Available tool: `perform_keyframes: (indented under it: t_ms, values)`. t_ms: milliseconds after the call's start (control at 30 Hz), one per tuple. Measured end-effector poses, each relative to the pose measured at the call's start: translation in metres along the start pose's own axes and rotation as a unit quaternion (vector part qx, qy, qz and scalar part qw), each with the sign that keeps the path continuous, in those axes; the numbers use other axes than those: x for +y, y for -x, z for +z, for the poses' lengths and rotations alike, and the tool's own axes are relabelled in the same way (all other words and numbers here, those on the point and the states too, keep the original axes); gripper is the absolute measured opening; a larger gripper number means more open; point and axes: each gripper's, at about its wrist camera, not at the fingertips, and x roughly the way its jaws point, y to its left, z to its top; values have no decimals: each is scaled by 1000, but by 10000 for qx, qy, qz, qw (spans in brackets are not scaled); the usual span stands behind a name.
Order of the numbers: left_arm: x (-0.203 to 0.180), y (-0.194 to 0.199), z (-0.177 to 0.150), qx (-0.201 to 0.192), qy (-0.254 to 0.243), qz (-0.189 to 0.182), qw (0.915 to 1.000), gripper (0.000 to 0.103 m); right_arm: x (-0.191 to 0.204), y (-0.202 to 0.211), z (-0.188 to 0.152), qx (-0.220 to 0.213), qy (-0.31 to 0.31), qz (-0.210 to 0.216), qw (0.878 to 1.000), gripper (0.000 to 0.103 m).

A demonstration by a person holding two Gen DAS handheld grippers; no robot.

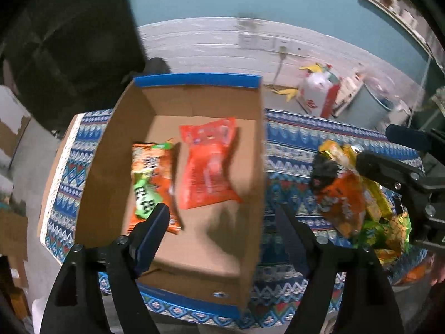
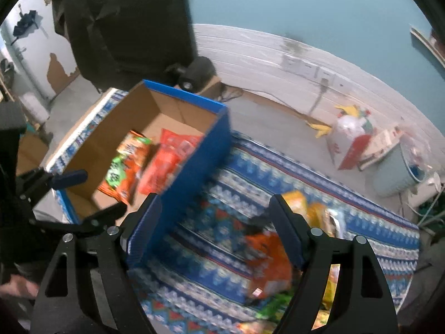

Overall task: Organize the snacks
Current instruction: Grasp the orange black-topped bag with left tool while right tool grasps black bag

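Observation:
An open cardboard box [image 1: 194, 80] with blue outer walls stands on the patterned cloth. Inside it lie an orange-and-green packet [image 1: 151, 183] and a red packet [image 1: 208, 164], side by side. My left gripper [image 1: 221, 208] hangs open above the box's near half, holding nothing. To the right of the box is a heap of loose snack packets [image 1: 350, 200], orange, yellow and green. My right gripper [image 2: 214, 198] is open and empty over the cloth, between the box's blue wall [image 2: 200, 167] and an orange packet [image 2: 269, 261] of that heap. Both boxed packets [image 2: 125, 164] show past the wall.
A blue patterned tablecloth [image 2: 250, 167] covers the table, whose far edge drops to a grey floor. A white-and-red bag [image 2: 347, 142] and a pale bin [image 2: 395, 172] stand on the floor at the right. A dark hanging garment [image 2: 125, 22] is behind the box.

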Motion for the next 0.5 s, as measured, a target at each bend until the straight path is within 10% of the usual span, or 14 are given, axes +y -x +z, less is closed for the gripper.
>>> perform_keyframes:
  t_ms: [500]
  values:
    - [-90,-11,-10,401,-711,-364,9960,80,-102,45,-65,61,-609,-603,9963,80]
